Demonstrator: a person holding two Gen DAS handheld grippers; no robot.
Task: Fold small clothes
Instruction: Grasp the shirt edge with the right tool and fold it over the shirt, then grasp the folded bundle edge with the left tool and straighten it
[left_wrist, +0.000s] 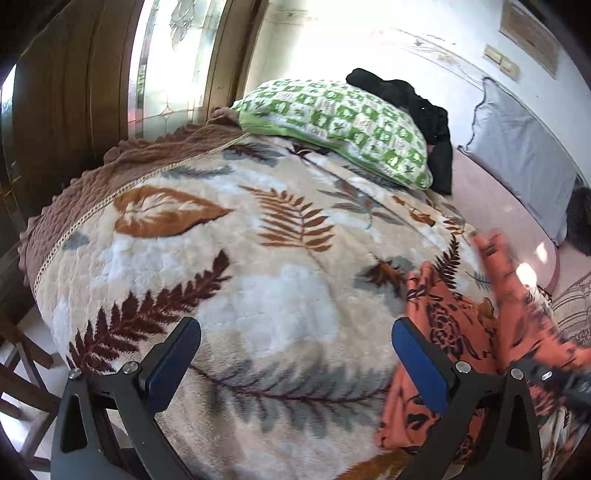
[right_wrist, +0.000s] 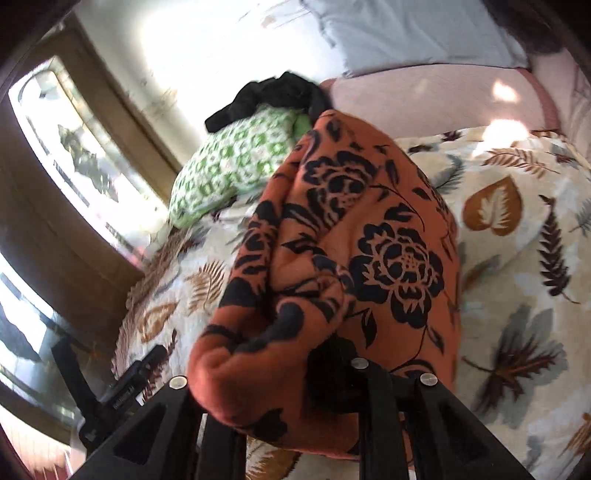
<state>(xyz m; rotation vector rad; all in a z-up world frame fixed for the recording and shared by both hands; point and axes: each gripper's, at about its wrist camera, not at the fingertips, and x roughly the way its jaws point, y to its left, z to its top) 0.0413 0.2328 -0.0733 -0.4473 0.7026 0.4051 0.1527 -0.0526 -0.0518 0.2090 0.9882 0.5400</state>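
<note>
Right gripper (right_wrist: 295, 373) grips cloth (right_wrist: 332, 240) — left (left_wrist: 295, 354) bare.

Bed (left_wrist: 491, 192) under leaf-print blanket (left_wrist: 229, 266) (pillows (left_wrist: 332, 122) atop)

**Room on the bed**

The fluffy cream leaf-print blanket (left_wrist: 280, 280) lies bare in the middle. The orange cloth with black flowers (left_wrist: 461, 332) blocks the right side. The green-and-white checked pillow (left_wrist: 332, 122) and black bundle of clothes (left_wrist: 424, 110) block the far end.
</note>
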